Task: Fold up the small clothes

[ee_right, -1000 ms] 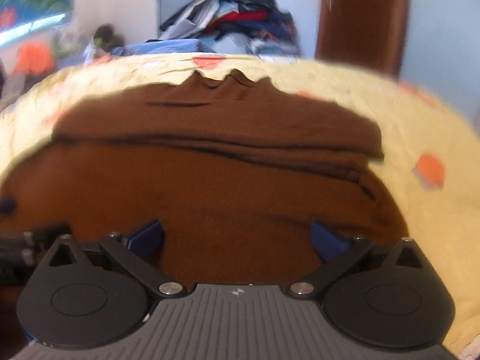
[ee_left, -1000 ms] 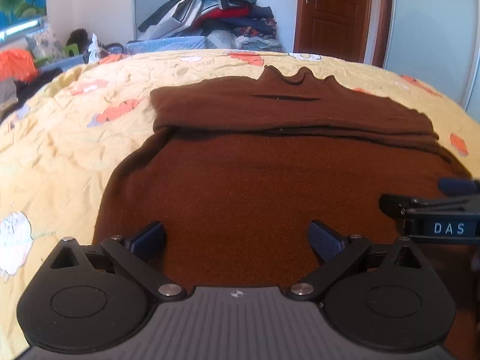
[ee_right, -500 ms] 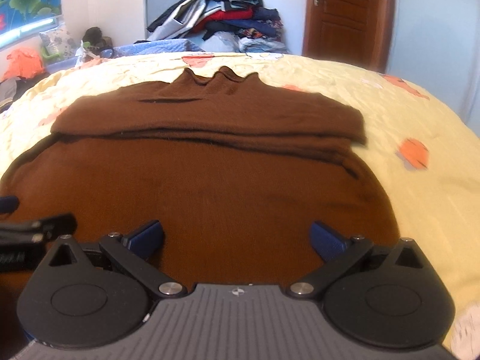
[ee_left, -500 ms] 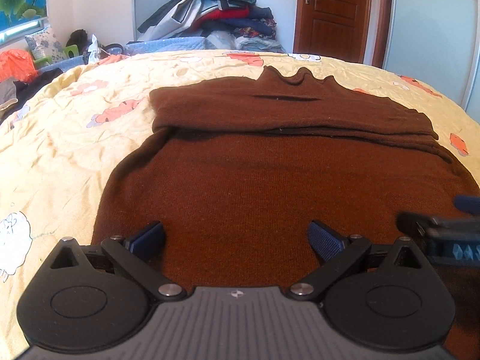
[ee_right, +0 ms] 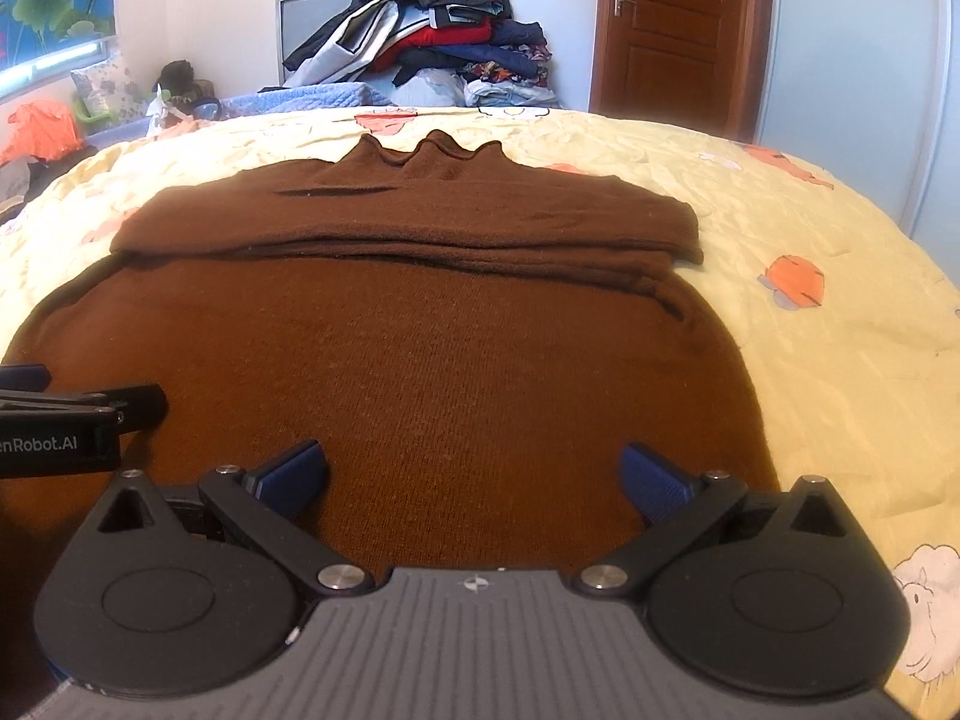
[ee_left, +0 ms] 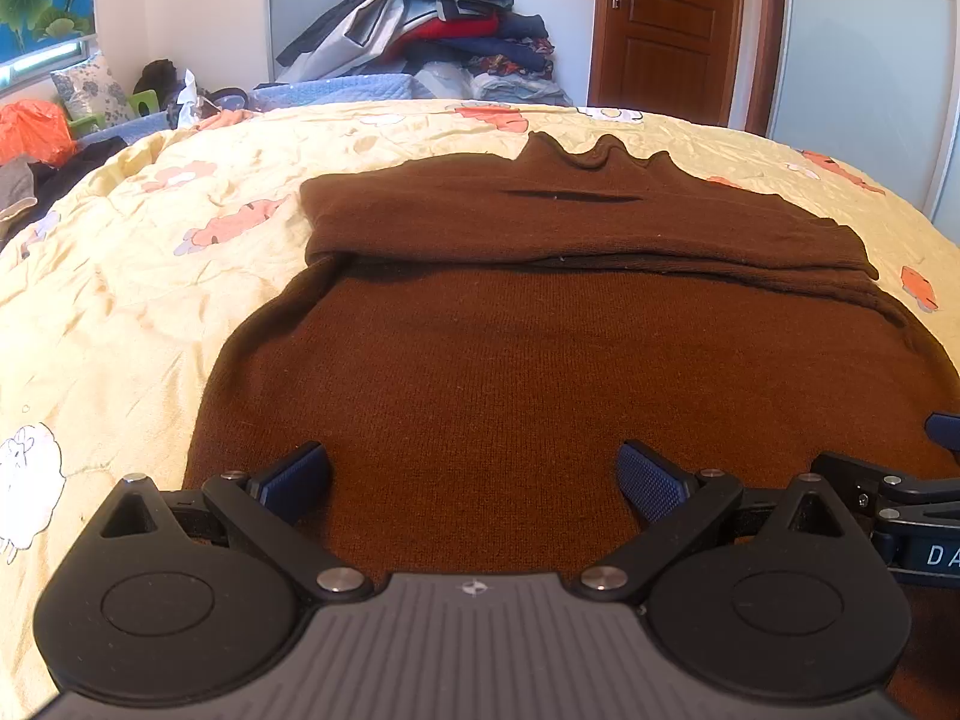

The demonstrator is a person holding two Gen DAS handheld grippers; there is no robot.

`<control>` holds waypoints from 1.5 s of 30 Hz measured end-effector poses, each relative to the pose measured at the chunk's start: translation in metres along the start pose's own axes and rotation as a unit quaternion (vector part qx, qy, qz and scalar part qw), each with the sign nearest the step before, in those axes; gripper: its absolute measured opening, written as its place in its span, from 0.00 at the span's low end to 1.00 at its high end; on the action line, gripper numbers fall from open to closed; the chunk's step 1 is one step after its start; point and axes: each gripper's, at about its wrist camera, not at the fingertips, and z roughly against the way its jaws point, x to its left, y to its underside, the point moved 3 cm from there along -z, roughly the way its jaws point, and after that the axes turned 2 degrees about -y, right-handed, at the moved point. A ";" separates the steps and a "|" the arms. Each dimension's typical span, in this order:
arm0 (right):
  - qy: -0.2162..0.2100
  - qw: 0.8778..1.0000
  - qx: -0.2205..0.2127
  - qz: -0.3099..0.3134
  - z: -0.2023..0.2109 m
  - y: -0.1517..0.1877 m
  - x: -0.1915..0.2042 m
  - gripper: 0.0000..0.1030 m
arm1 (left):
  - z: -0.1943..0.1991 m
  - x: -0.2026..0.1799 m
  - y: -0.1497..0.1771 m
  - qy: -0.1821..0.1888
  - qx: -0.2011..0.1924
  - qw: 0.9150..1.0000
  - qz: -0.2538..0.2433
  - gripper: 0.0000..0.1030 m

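- Landmark: the brown sweater (ee_left: 510, 372), laid flat on the yellow bedspread (ee_left: 132, 276), collar at the far end, hem nearest you. Its sleeves (ee_left: 540, 228) lie folded across the chest in a band just below the collar, so the side folds look done and the lengthwise fold is judged to be what remains.
- Left of the sweater: bare bedspread with orange and white prints, nothing in the way.
- Your left gripper (ee_left: 474, 480) hangs over the sweater's near-left hem, jaws spread wide, blue pads (ee_left: 297, 474) apart with only knit between them. Nothing is gripped.
- Your right gripper (ee_right: 474, 477) sits over the near-right hem, jaws likewise spread, nothing pinched. Each gripper shows at the edge of the other's view, so they stand side by side along the hem.
- Likely reason for this placement: one gripper per hem corner lets you lift the hem evenly and carry it toward the collar.
- Right of the sweater: more bedspread; beyond its collar, a clothes pile (ee_right: 432, 36) and a wooden door (ee_right: 672, 30).
- Writing: "enRobot.AI" readable on the left gripper's body in the right view, cut off at the frame edge; "DA" on the right gripper in the left view, also cut off.
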 end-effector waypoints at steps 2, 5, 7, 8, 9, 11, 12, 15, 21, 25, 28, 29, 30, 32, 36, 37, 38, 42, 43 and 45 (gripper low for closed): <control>0.000 1.000 0.000 0.000 0.000 0.000 0.000 1.00 | 0.000 -0.001 0.000 -0.002 0.000 1.000 0.000 1.00; 0.000 1.000 0.000 0.000 0.000 0.000 0.000 1.00 | 0.000 -0.001 0.000 -0.003 0.000 1.000 0.000 1.00; 0.001 1.000 0.000 0.000 0.000 0.000 0.000 1.00 | 0.000 -0.002 0.000 -0.005 0.000 1.000 0.001 1.00; 0.000 1.000 0.000 0.000 0.000 0.000 0.000 1.00 | 0.000 -0.002 0.000 -0.006 0.000 1.000 0.001 1.00; 0.000 1.000 0.000 0.000 0.000 0.000 0.000 1.00 | 0.000 -0.002 0.000 -0.007 0.000 1.000 0.001 1.00; -0.001 1.000 0.000 0.000 0.001 0.001 0.001 1.00 | 0.000 -0.003 0.000 -0.008 0.000 1.000 0.002 1.00; -0.001 1.000 0.000 0.000 0.001 0.001 0.001 1.00 | 0.000 -0.003 0.000 -0.009 0.000 1.000 0.002 1.00; -0.002 1.000 0.000 0.000 0.002 0.001 0.001 1.00 | 0.000 -0.003 0.000 -0.009 0.000 1.000 0.002 1.00; -0.002 1.000 0.000 0.000 0.001 0.000 0.001 1.00 | 0.000 -0.003 0.000 -0.008 0.000 1.000 0.002 1.00; -0.001 1.000 0.000 0.001 0.001 0.000 0.001 1.00 | 0.000 -0.002 0.000 -0.006 0.000 1.000 0.002 1.00; -0.001 1.000 0.001 0.002 0.001 0.000 0.000 1.00 | 0.000 -0.002 0.000 -0.006 0.000 1.000 0.002 1.00; -0.001 1.000 0.001 0.002 0.001 0.000 0.000 1.00 | 0.000 -0.002 0.001 -0.005 0.000 1.000 0.002 1.00; -0.001 1.000 0.001 0.002 0.001 0.000 0.000 1.00 | 0.000 -0.002 0.001 -0.004 0.000 1.000 0.002 1.00; -0.001 1.000 0.001 0.002 0.001 0.000 0.000 1.00 | 0.000 -0.002 0.001 -0.002 0.000 1.000 0.003 1.00; -0.001 1.000 0.001 0.002 0.001 0.000 0.000 1.00 | 0.000 -0.001 0.001 -0.002 0.000 1.000 0.003 1.00; -0.001 1.000 0.001 0.002 0.001 0.000 0.000 1.00 | 0.000 -0.001 0.001 -0.002 0.000 1.000 0.003 1.00; -0.001 1.000 0.001 0.002 0.001 0.000 0.000 1.00 | 0.000 -0.001 0.001 -0.002 0.000 1.000 0.003 1.00; -0.001 1.000 0.001 0.002 0.001 0.000 0.000 1.00 | 0.000 -0.001 0.001 -0.002 0.000 1.000 0.003 1.00; -0.001 1.000 0.001 0.002 0.001 0.000 0.000 1.00 | 0.000 -0.001 0.001 -0.002 0.000 1.000 0.003 1.00; -0.001 1.000 0.001 0.002 0.001 0.000 0.000 1.00 | 0.000 -0.001 0.001 -0.002 0.000 1.000 0.002 1.00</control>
